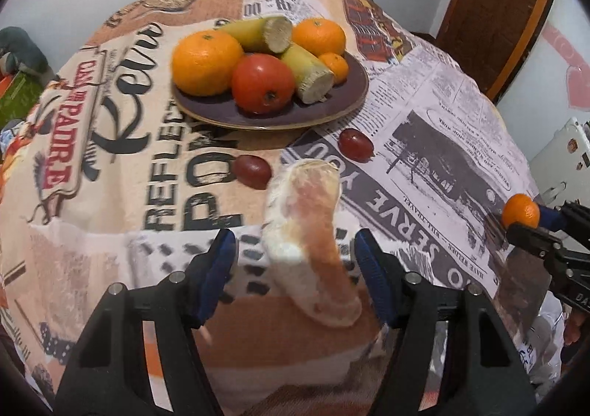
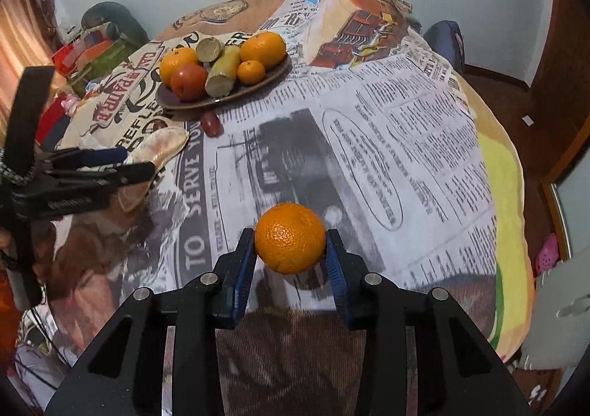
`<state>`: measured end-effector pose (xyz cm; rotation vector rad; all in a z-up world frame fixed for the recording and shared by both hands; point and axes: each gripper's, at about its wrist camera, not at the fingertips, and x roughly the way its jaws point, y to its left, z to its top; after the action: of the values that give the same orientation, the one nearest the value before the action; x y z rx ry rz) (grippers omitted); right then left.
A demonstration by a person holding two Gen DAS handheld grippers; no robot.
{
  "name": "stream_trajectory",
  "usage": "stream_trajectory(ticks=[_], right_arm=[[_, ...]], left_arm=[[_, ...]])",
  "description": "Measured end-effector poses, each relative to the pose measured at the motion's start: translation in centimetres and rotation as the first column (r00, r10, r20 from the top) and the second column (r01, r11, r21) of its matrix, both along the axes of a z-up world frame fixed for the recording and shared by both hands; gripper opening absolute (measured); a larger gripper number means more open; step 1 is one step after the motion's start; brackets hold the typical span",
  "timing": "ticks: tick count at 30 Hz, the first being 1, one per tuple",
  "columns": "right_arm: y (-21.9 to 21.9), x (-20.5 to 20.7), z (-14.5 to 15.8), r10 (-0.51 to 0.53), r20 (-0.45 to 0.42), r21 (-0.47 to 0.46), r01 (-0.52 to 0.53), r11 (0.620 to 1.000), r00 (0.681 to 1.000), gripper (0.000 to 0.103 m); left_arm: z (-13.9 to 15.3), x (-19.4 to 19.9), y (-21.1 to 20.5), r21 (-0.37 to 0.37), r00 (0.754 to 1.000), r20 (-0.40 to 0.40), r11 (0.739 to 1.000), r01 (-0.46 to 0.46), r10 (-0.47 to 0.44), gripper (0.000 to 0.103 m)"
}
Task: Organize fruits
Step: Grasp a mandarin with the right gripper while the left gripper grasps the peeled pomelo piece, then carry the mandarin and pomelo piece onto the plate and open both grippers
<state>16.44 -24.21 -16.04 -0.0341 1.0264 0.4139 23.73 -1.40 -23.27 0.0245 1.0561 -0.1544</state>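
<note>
Left of the plate (image 1: 354, 99), the cloth reads "CASA DE PADRE". On the plate sit oranges (image 1: 206, 62), a tomato (image 1: 262, 82) and cane pieces. Below the plate, my left gripper (image 1: 295, 264) gapes wide around a peeled fruit piece (image 1: 313, 239). Right of the plate, by "TO SERVE YOU", my right gripper (image 2: 290, 242) clamps a mandarin (image 2: 290, 237).

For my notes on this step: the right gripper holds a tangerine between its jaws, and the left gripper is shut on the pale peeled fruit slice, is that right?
Not quite. The right gripper does hold the tangerine, but the left gripper is open: in the left wrist view its jaws stand apart on either side of the fruit slice, with gaps showing, not shut on it.
</note>
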Motion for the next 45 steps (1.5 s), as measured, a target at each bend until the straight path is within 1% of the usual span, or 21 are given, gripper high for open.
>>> stream_trajectory(ticks=[2, 4, 6, 9, 12, 17, 27, 33, 41, 45], right_arm=[[0.1, 0.3, -0.1, 0.0, -0.002, 0.005, 0.0, 1.0, 1.0, 0.034], [0.2, 0.6, -0.1, 0.001, -0.002, 0.007, -0.001, 1.0, 1.0, 0.034], [0.4, 0.9, -0.1, 0.002, -0.002, 0.01, -0.002, 1.0, 1.0, 0.034], [0.6, 1.3, 0.0, 0.005, 0.001, 0.014, -0.005, 1.0, 1.0, 0.034], [0.9, 1.6, 0.3, 0.007, 0.008, 0.022, -0.007, 1.0, 1.0, 0.034], [1.5, 2.4, 1.1, 0.013, 0.031, 0.027, -0.014, 1.0, 0.999, 0.034], [3.4, 4.6, 2.8, 0.037, 0.084, 0.039, -0.041, 0.998, 0.996, 0.034], [4.3, 6.3, 3.8, 0.043, 0.112, 0.054, -0.049, 0.997, 0.993, 0.034], [5.6, 9.2, 4.5, 0.046, 0.139, 0.079, -0.057, 0.995, 0.989, 0.034], [6.5, 10.6, 4.7, 0.05, 0.168, 0.047, -0.058, 0.997, 0.984, 0.034]], left_arm=[[-0.6, 0.5, -0.3, 0.004, 1.0, -0.01, 1.0, 0.006, -0.006, 0.059], [-0.7, 0.8, -0.3, -0.004, 1.0, 0.006, 1.0, 0.002, -0.002, 0.056], [-0.7, 1.1, -0.2, -0.011, 1.0, 0.01, 1.0, -0.009, 0.009, 0.043], [-0.6, 1.2, 0.3, -0.034, 1.0, 0.006, 0.999, -0.009, 0.009, 0.042], [-0.4, 0.9, 0.4, -0.031, 1.0, 0.011, 1.0, -0.005, 0.006, 0.042], [0.6, 0.3, 1.2, -0.054, 0.999, 0.039, 0.998, -0.021, 0.023, 0.042], [5.0, 0.2, 3.5, -0.097, 0.987, 0.145, 0.994, -0.057, 0.071, 0.042], [7.2, 1.4, 4.5, -0.125, 0.976, 0.198, 0.99, -0.068, 0.092, 0.042], [8.5, 3.6, 4.9, -0.137, 0.965, 0.244, 0.988, -0.067, 0.099, 0.042], [8.9, 5.2, 5.1, -0.138, 0.959, 0.266, 0.988, -0.067, 0.102, 0.042]])
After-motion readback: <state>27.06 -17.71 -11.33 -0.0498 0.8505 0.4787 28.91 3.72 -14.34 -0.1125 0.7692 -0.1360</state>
